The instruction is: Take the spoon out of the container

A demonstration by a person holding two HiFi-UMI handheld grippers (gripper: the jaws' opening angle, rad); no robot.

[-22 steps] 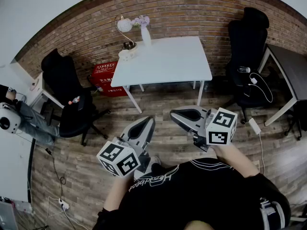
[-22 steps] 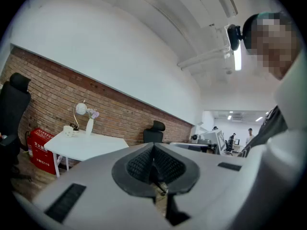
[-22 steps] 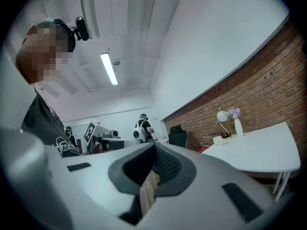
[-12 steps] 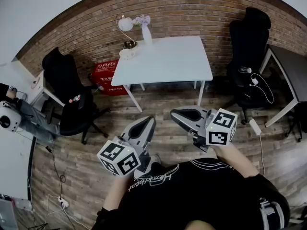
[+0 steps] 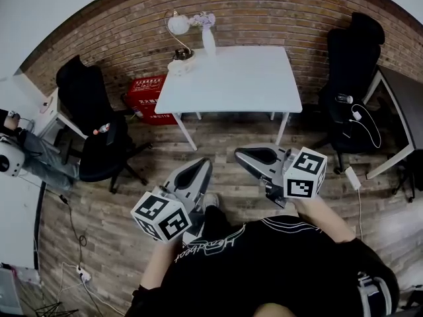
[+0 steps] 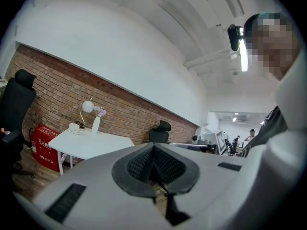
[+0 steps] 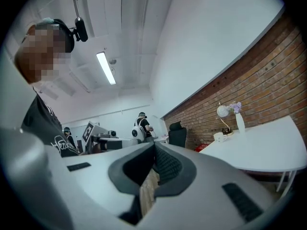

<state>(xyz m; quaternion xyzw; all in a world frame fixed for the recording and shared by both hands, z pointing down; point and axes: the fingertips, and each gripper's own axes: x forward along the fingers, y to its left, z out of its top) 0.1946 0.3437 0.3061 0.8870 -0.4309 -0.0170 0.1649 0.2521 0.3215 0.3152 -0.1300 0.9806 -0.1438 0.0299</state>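
Note:
Both grippers are held in front of the person's body, well short of the white table (image 5: 231,81). In the head view my left gripper (image 5: 200,170) points toward the table with its jaws together and nothing between them. My right gripper (image 5: 243,157) points left, also shut and empty. In the left gripper view the left gripper (image 6: 153,147) has its tips closed. The right gripper (image 7: 154,150) looks the same in the right gripper view. A white cup (image 5: 180,67) sits at the table's far left corner. I cannot see any spoon.
A lamp (image 5: 177,26) and a white vase with flowers (image 5: 209,38) stand by the cup. Black office chairs (image 5: 89,121) (image 5: 349,65) flank the table. A red box (image 5: 149,98) sits by the brick wall. A dark desk (image 5: 403,104) is at the right.
The table and room have shifted slightly in the head view, as if the person moved a little forward. Both grippers keep their pose and stay shut.

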